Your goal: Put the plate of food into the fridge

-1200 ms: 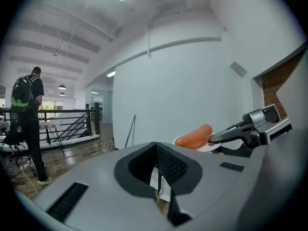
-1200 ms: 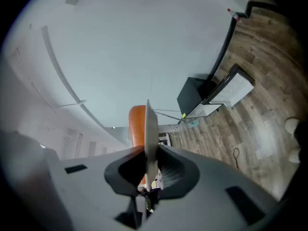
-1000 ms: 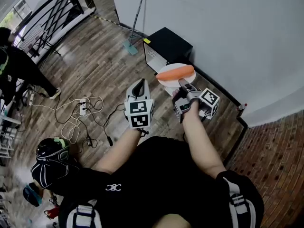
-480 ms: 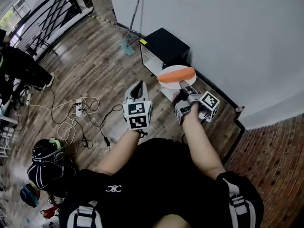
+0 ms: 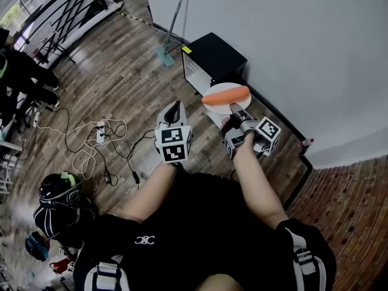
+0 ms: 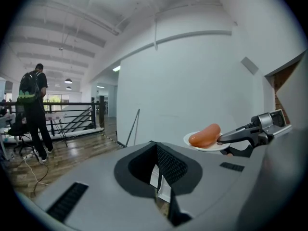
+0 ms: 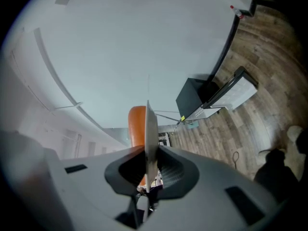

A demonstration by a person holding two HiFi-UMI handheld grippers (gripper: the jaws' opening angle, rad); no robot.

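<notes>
A white plate (image 5: 213, 90) carrying an orange sausage (image 5: 225, 96) hangs in the air, and my right gripper (image 5: 233, 109) is shut on its near rim. Just beyond it on the floor stands the small black fridge (image 5: 213, 56) with its door (image 5: 195, 71) swung open. In the right gripper view the plate (image 7: 150, 129) runs edge-on between the jaws, the sausage (image 7: 137, 126) to its left and the fridge (image 7: 195, 97) beyond. My left gripper (image 5: 176, 107) is shut and empty, left of the plate. The left gripper view shows the plate (image 6: 211, 147) and sausage (image 6: 204, 135) at the right.
Cables and a power strip (image 5: 100, 139) lie on the wood floor at the left, a helmet (image 5: 59, 190) nearer me. A mop (image 5: 173, 23) leans on the white wall behind the fridge. A railing (image 5: 66, 11) and a person (image 5: 18, 71) are at the far left.
The plate and both grippers keep nearly the same place in front of the fridge. The person at the far left has moved further toward the edge of the view.
</notes>
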